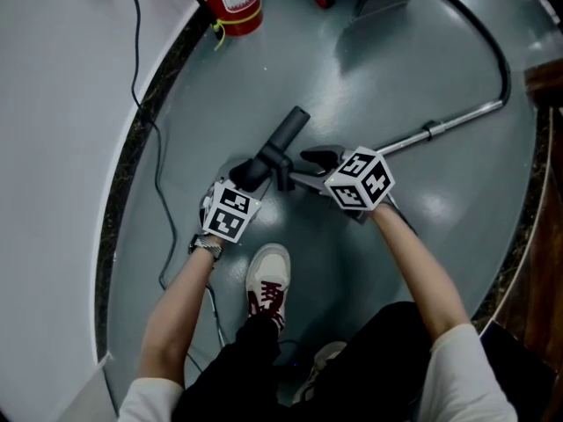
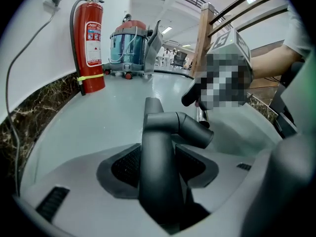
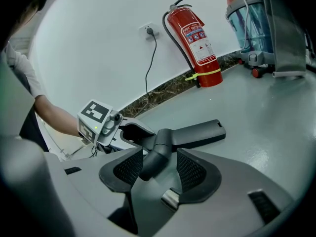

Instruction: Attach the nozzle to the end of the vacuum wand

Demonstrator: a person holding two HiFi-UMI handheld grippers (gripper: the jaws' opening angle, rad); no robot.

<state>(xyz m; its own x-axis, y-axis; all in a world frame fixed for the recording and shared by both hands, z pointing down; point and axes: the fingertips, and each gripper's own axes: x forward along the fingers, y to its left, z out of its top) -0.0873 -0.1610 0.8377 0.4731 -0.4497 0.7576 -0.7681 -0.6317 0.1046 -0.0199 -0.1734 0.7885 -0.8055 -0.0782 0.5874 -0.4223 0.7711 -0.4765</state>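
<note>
The dark grey T-shaped nozzle (image 1: 283, 137) is held above the floor, and my left gripper (image 1: 249, 177) is shut on the near end of its long bar. In the left gripper view the bar (image 2: 158, 172) fills the gap between the pads, and its elbow neck (image 2: 195, 131) points right. The chrome wand (image 1: 440, 127) slants in from the right and passes under my right gripper (image 1: 318, 162), which is shut on it. In the right gripper view the wand's chrome tip (image 3: 170, 200) shows low between the jaws, just short of the nozzle's neck (image 3: 154, 157).
A red fire extinguisher (image 1: 236, 3) stands against the curved white wall (image 1: 53, 104). The vacuum canister (image 2: 129, 46) sits beyond it, with its black hose (image 1: 494, 53) looping to the wand. A black cable (image 1: 156, 174) trails along the wall base. The person's shoe (image 1: 266, 280) is below the grippers.
</note>
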